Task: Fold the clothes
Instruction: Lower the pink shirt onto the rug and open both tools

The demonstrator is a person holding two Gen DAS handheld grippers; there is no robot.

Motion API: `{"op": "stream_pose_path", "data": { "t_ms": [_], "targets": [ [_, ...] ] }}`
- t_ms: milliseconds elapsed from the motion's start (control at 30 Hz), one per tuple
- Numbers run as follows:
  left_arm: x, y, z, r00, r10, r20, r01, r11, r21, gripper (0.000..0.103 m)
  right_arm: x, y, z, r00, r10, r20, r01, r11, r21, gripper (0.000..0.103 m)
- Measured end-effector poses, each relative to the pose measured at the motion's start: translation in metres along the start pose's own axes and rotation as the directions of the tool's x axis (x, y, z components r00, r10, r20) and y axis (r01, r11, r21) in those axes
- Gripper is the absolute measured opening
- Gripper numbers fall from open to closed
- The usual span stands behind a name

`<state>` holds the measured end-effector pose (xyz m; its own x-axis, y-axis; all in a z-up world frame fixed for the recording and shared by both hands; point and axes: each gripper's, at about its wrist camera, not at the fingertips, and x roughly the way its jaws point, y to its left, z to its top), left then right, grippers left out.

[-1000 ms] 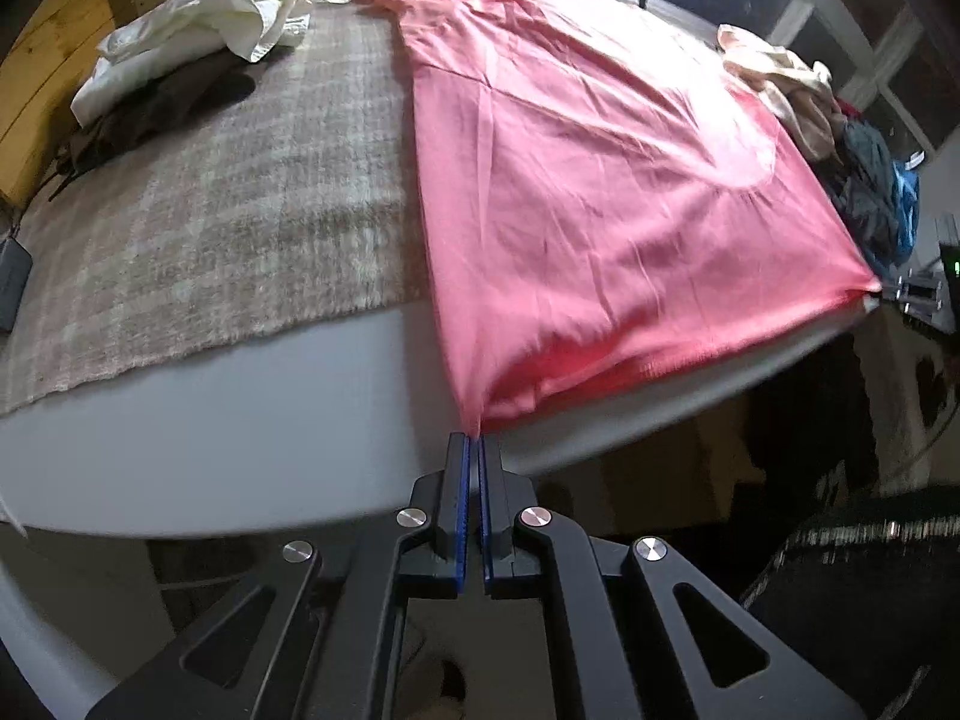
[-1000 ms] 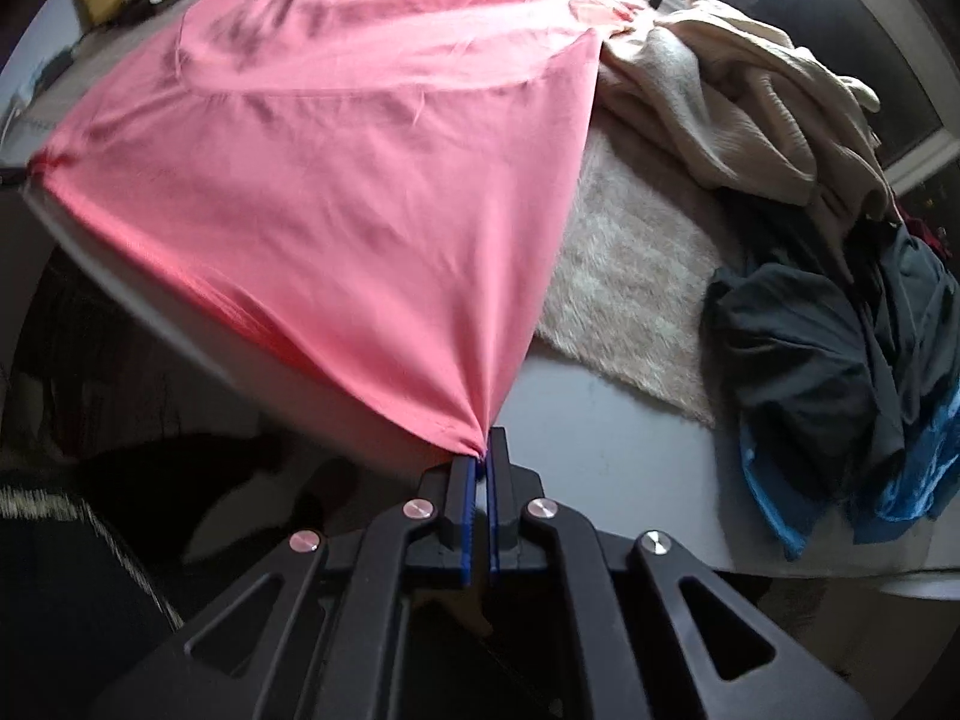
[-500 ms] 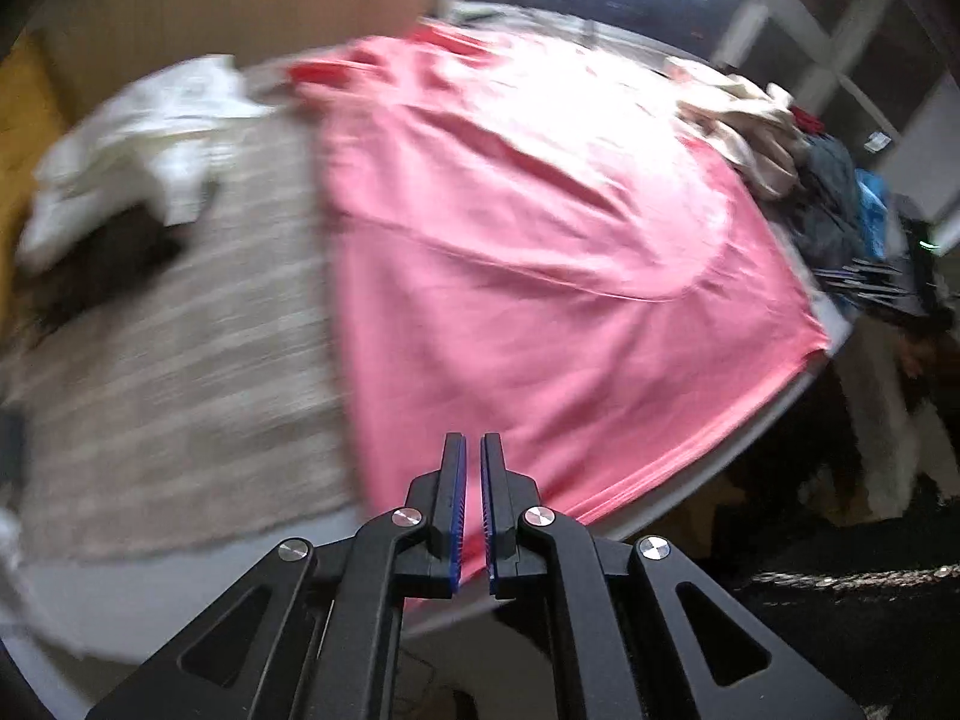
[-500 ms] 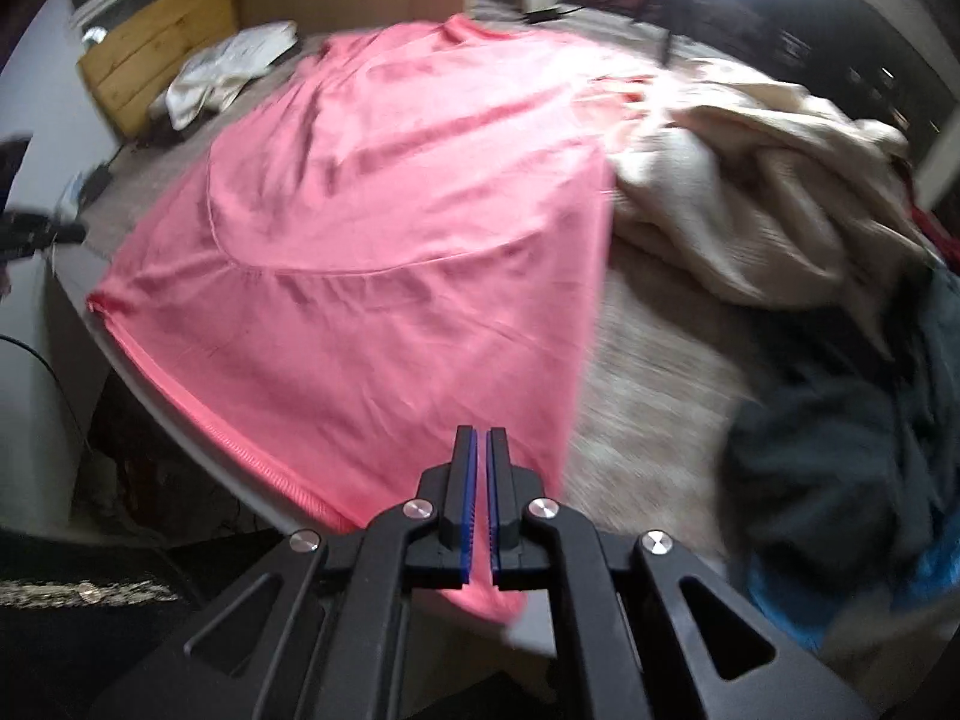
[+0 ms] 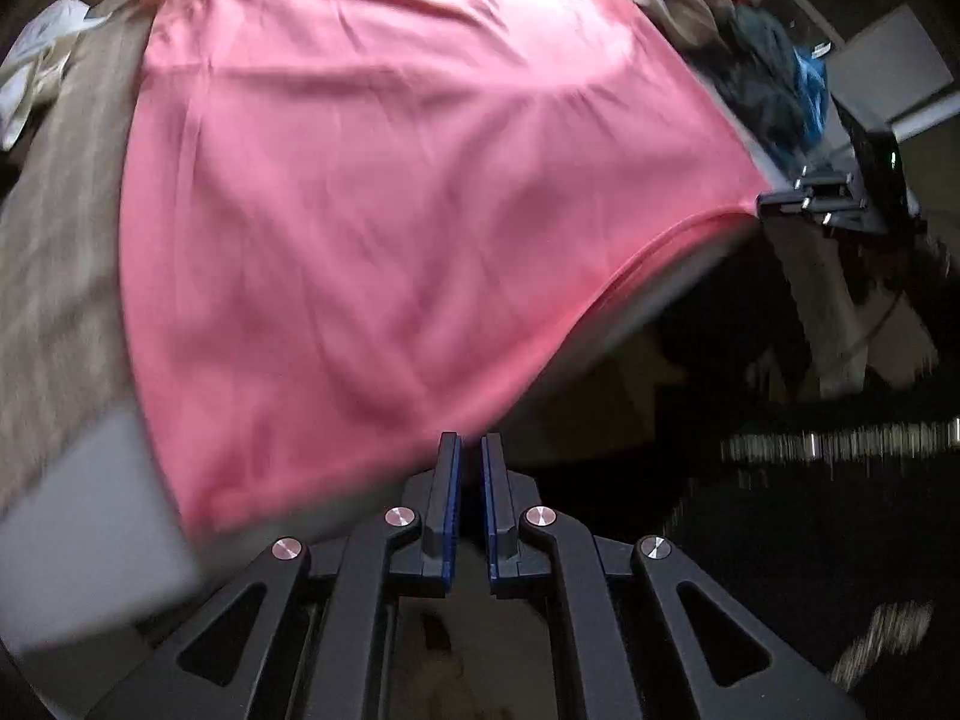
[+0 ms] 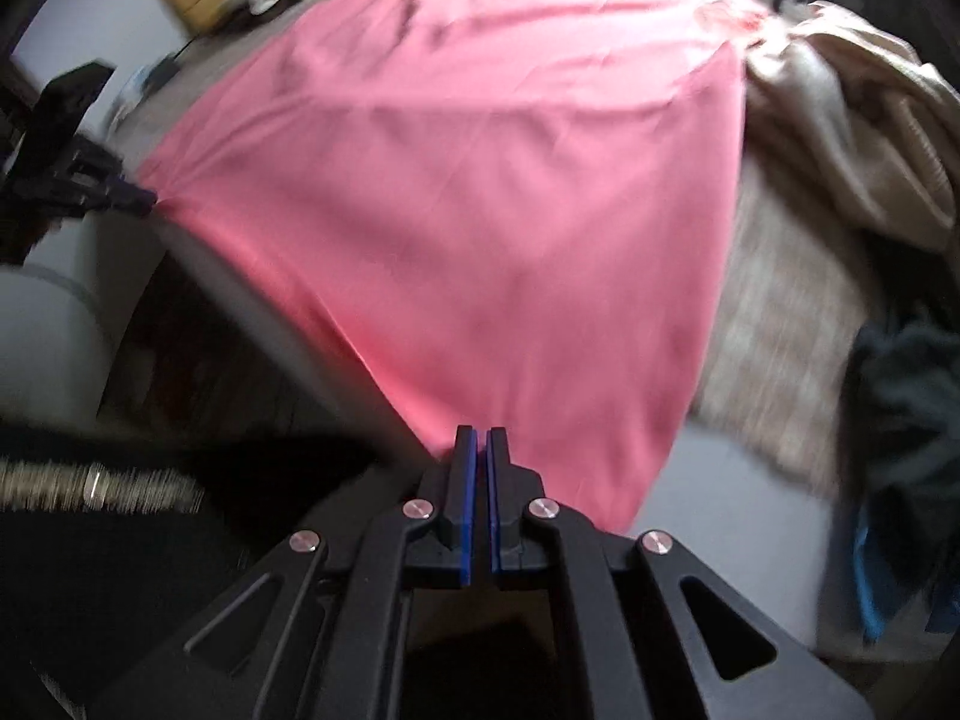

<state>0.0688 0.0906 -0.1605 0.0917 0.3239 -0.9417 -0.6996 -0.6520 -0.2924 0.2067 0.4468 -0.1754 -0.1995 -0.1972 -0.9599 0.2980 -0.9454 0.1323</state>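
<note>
Clearly the folding had barely begun: the pink shirt (image 5: 390,192) lay spread flat across the table (image 5: 78,516), its hem hanging over the near edge, with no fold in it yet. The left gripper (image 5: 470,450) and the right gripper (image 6: 481,444) each had their jaws pinched nearly together on a hem corner. A beige garment (image 6: 852,138) and a dark heap (image 6: 912,396) beside it waited unfolded, so almost everything was left to do

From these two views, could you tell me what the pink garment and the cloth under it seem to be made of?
The pink garment looks like thin matte knit fabric, probably cotton jersey: it drapes softly, with fine creases and a stitched hem. The cloth under it looks like coarse woven fabric, perhaps wool: beige with a faint check, fuzzy, though blurred.
</note>
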Motion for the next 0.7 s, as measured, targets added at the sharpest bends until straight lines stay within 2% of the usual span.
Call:
{"op": "stream_pose_path", "data": {
  "t_ms": [33,100,233,367,433,533,600,700],
  "targets": [
    [-0.007,-0.001,-0.005,1.0,0.015,0.007,-0.015,1.0,-0.012,0.005,-0.006,0.001,-0.006,1.0,0.009,-0.01,-0.009,1.0,-0.006,0.003],
    [-0.018,0.0,-0.004,0.999,0.032,0.04,-0.031,0.999,-0.037,0.005,-0.019,-0.006,-0.006,0.999,0.008,0.032,-0.01,0.999,0.041,0.003],
    [-0.029,0.007,0.013,0.992,0.086,0.092,-0.081,0.995,-0.051,0.005,-0.023,-0.009,0.014,0.993,-0.008,0.115,-0.002,0.996,0.089,0.003],
    [-0.065,0.029,0.031,0.974,0.172,0.146,-0.163,0.984,-0.075,0.006,-0.049,-0.012,0.035,0.981,0.02,0.193,-0.038,0.995,0.09,0.003],
    [-0.098,0.049,0.047,0.954,0.208,0.216,-0.183,0.975,-0.129,0.006,-0.074,-0.021,0.045,0.965,0.03,0.261,-0.062,0.992,0.113,0.003],
    [-0.139,0.075,0.076,0.91,0.293,0.293,-0.254,0.953,-0.165,0.005,-0.113,-0.049,0.071,0.926,0.024,0.376,-0.104,0.975,0.195,0.003],
    [-0.156,0.088,0.096,0.886,0.323,0.334,-0.272,0.943,-0.191,0.008,-0.136,-0.065,0.088,0.899,-0.021,0.437,-0.097,0.964,0.247,0.004],
    [-0.179,0.111,0.128,0.859,0.336,0.386,-0.274,0.939,-0.207,0.01,-0.156,-0.077,0.118,0.867,-0.098,0.489,-0.044,0.962,0.27,0.004]
  ]
}}
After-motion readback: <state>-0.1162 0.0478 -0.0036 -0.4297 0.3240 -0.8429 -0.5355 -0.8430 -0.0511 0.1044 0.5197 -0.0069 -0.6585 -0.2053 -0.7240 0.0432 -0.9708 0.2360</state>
